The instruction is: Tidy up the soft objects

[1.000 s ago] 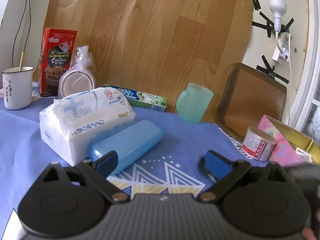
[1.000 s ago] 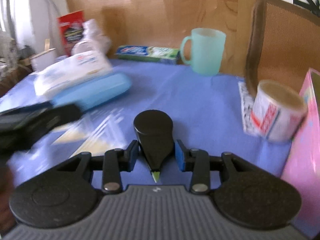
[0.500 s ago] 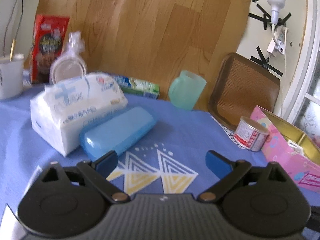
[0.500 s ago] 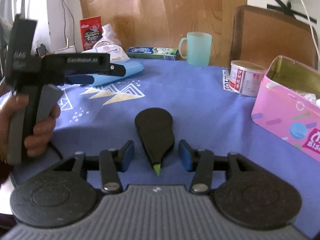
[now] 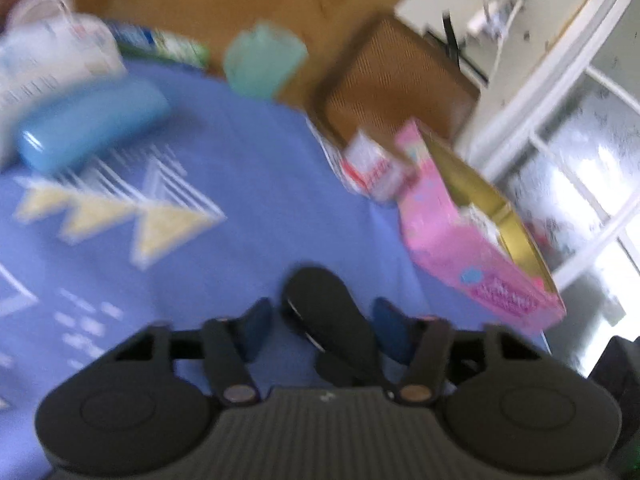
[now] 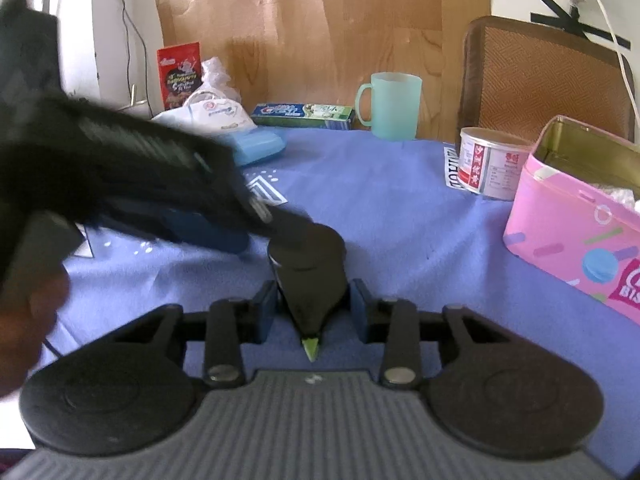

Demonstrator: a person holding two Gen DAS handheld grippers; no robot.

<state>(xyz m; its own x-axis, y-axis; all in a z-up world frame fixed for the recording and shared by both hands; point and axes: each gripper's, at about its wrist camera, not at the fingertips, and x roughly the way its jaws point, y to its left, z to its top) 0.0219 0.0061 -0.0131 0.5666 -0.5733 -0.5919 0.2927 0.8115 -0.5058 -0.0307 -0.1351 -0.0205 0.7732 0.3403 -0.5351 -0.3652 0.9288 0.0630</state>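
Observation:
A black teardrop-shaped soft object with a green tip [image 6: 308, 276] sits between the fingers of my right gripper [image 6: 312, 312], which is shut on it above the blue cloth. My left gripper [image 5: 320, 320] is open around the wide end of the same object [image 5: 324, 312]; in the right wrist view its blurred body [image 6: 132, 176] reaches in from the left and its tip meets the object's far end. A white tissue pack [image 6: 208, 114] lies at the back left.
A pink tin [image 6: 580, 220] stands open at the right, a small can [image 6: 490, 164] beside it. A green mug [image 6: 390, 104], toothpaste box [image 6: 304, 114], blue case [image 6: 258, 146], red snack bag [image 6: 178, 74] and brown tray [image 6: 540, 80] line the back by the wooden board.
My left gripper has swung right and down, and now straddles the black object that my right gripper holds. The right gripper has stayed shut on it and hardly moved.

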